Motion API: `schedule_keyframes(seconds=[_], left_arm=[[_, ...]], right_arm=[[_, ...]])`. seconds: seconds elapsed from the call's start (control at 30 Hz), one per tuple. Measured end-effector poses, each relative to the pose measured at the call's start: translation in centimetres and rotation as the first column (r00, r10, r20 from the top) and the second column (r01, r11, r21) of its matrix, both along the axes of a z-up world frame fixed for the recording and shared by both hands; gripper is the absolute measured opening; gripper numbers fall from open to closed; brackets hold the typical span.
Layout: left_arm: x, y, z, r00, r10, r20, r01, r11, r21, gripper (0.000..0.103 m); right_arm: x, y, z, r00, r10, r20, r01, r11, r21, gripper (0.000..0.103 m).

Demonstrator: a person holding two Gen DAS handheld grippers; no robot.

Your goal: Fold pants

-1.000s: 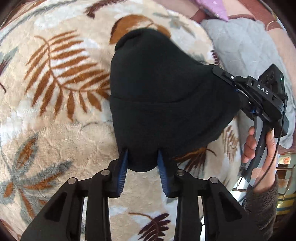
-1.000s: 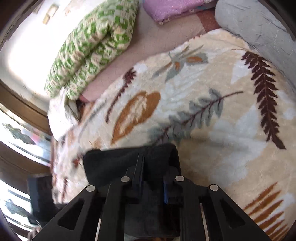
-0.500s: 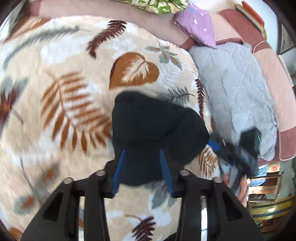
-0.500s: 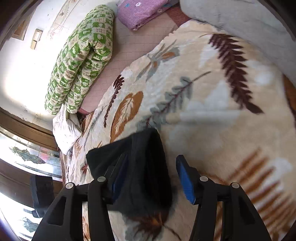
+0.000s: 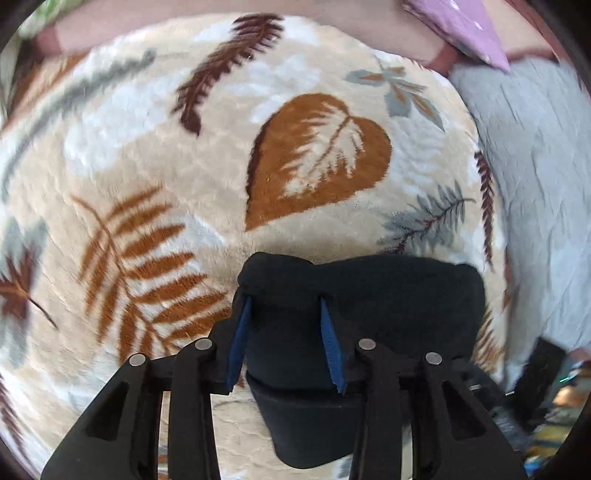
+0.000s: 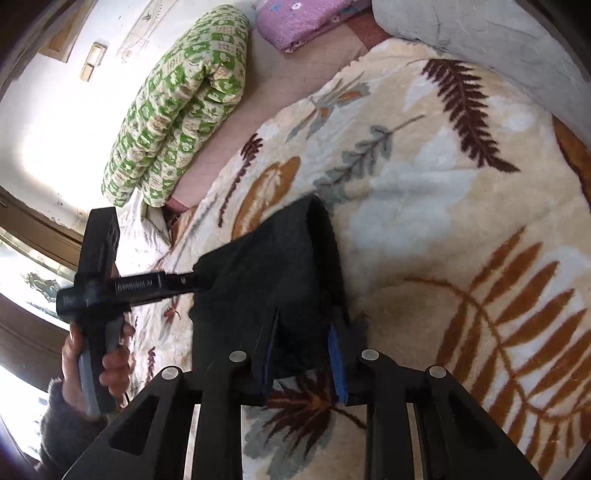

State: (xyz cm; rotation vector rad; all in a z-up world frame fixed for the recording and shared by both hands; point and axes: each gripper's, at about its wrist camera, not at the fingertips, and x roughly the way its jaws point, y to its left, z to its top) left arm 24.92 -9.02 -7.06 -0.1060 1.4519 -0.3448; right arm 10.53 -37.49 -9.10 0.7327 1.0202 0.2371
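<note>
L wrist view: black pants [image 5: 362, 295], folded into a thick bundle, lie at the near edge of the leaf-print blanket [image 5: 184, 166], right of centre. L gripper [image 5: 284, 336] has its blue pads on either side of the bundle's left end, fabric filling the gap between them, so it pinches the pants; its jaws have just been closing a little. A fold hangs down near the camera below the pads. Grey quilt [image 5: 535, 166] far right, purple pillow [image 5: 461, 26] at far top right. R side of view blurred.

R wrist view: same pants [image 6: 269, 273] sit mid-frame on the blanket [image 6: 443, 221]. R gripper [image 6: 303, 354] pinches the bundle's near end, cloth between its pads; its jaws have just been closing. L gripper [image 6: 192, 282] comes in from the left, tips buried in the cloth's left side, held by a hand [image 6: 103, 354] in a dark sleeve. Green patterned bedding roll [image 6: 177, 107] far left, purple pillow [image 6: 303, 18] far top.
</note>
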Motion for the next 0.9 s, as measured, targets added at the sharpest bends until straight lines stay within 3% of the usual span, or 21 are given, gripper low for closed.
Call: schedule_keyframes(seconds=[0.1, 0.2, 0.27, 0.3, 0.4, 0.57, 0.7, 0.77, 0.83, 0.9], left_arm=[[-0.8, 1.2, 1.5, 1.000, -0.010, 0.010, 0.011, 0.998, -0.066, 0.035], [-2.0, 3.8, 3.3, 1.000, 0.018, -0.010, -0.020, 0.974, -0.227, 0.037], [-3.2, 4.9, 3.8, 0.999, 0.033, -0.009, -0.034, 0.965, -0.259, 0.054], [-4.2, 5.4, 3.7, 0.999, 0.043, 0.001, -0.041, 0.963, -0.265, 0.066], [-6.0, 5.0, 2.5, 1.000, 0.027, -0.001, -0.026, 0.963, -0.268, 0.069], [-7.7, 3.7, -0.4, 0.998, -0.011, -0.057, -0.004, 0.964, -0.265, 0.069], [-7.9, 2.1, -1.9, 0.997, -0.043, -0.061, 0.025, 0.963, -0.267, 0.069], [-8.1, 1.6, -2.3, 0.997, -0.048, -0.058, 0.030, 0.958, -0.285, 0.071], [-8.1, 1.4, -2.5, 0.998, -0.024, -0.049, 0.007, 0.943, -0.333, 0.082], [-8.0, 1.4, -2.5, 0.999, 0.003, -0.040, -0.018, 0.920, -0.391, 0.082]], right_arm=[[-0.2, -0.2, -1.0, 1.000, 0.004, -0.009, -0.004, 0.999, 0.032, 0.025], [-0.7, -1.7, 0.6, 0.999, -0.020, 0.025, 0.016, 0.993, 0.121, 0.042], [-1.1, -3.2, 1.9, 0.997, -0.058, 0.056, 0.050, 0.990, 0.135, 0.071], [-1.1, -3.6, 2.4, 0.995, -0.068, 0.070, 0.058, 0.990, 0.128, 0.075], [-0.2, -3.9, 2.9, 0.997, -0.039, 0.068, 0.033, 0.995, 0.096, 0.077], [1.9, -1.7, 1.1, 0.999, 0.052, -0.011, -0.052, 0.997, 0.050, 0.077], [2.8, -1.2, -0.3, 0.997, 0.073, -0.025, -0.072, 0.996, 0.061, 0.077], [3.2, -1.0, -1.1, 0.996, 0.081, -0.042, -0.078, 0.995, 0.055, 0.077], [3.7, -0.8, -1.5, 0.995, 0.098, -0.033, -0.096, 0.993, 0.071, 0.078], [4.0, -0.4, -1.7, 0.992, 0.126, -0.014, -0.125, 0.988, 0.088, 0.078]])
